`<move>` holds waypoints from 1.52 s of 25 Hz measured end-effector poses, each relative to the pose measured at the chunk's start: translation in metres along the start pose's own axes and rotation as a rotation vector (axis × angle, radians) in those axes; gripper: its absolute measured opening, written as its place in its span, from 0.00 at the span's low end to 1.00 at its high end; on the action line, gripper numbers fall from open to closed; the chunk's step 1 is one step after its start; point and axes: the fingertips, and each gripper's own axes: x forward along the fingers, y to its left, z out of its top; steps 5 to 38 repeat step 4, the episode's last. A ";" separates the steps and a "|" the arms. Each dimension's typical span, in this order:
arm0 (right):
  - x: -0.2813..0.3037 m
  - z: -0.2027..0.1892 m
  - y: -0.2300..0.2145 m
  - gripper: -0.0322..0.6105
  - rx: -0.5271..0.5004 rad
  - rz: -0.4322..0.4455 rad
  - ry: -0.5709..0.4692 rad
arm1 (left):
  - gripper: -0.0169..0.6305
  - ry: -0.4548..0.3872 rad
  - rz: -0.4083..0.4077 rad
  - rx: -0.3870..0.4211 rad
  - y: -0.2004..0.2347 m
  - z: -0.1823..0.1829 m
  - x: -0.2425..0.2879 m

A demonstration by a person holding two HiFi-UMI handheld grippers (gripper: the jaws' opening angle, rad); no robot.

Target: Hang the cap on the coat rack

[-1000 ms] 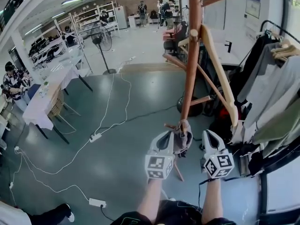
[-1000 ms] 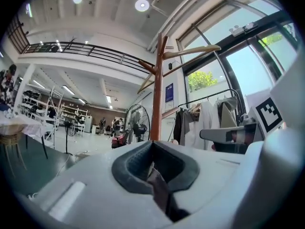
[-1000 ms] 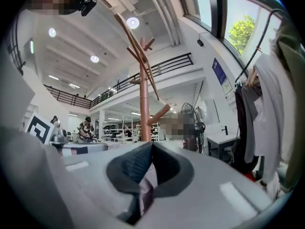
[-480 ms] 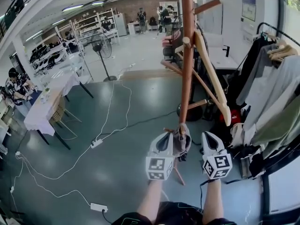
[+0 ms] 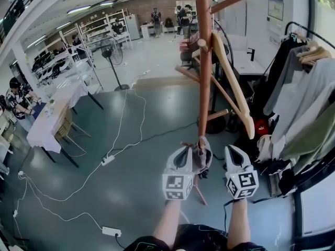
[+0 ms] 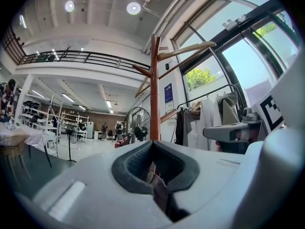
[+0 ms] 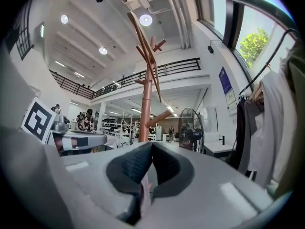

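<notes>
Left gripper (image 5: 184, 153): one; jaws closed on a fold of the cap, with a scrap of fabric and a label showing in the seam between them.
Right gripper (image 5: 233, 155): one; jaws pressed together and nothing held, level with the left gripper and apart from the cap.
Cap (image 5: 202, 158): one, grey; it hangs from the left gripper's tip between the two grippers, in front of the lower part of the coat rack pole. It rests on no peg. Whether it touches the pole cannot be judged from this angle.
Coat rack (image 5: 204, 61): one upright brown wooden pole with pegs sticking out on both sides.
Hanger (image 5: 234, 85): one, pale wood, hung on a peg on the right side of the pole.
Clothes rail (image 5: 309, 27): one, black, at the right, loaded with garments.
Fan (image 5: 111, 47): one on a stand, on the open floor.
Table (image 5: 52, 120): one, under a white cloth, at the left.
Power strips (image 5: 107, 160): two on the floor, joined by white cables.
</notes>
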 end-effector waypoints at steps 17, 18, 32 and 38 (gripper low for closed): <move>0.000 0.001 0.004 0.05 -0.003 0.007 -0.001 | 0.04 0.000 0.000 0.001 0.003 0.001 -0.003; 0.000 0.001 0.004 0.05 -0.003 0.007 -0.001 | 0.04 0.000 0.000 0.001 0.003 0.001 -0.003; 0.000 0.001 0.004 0.05 -0.003 0.007 -0.001 | 0.04 0.000 0.000 0.001 0.003 0.001 -0.003; 0.000 0.001 0.004 0.05 -0.003 0.007 -0.001 | 0.04 0.000 0.000 0.001 0.003 0.001 -0.003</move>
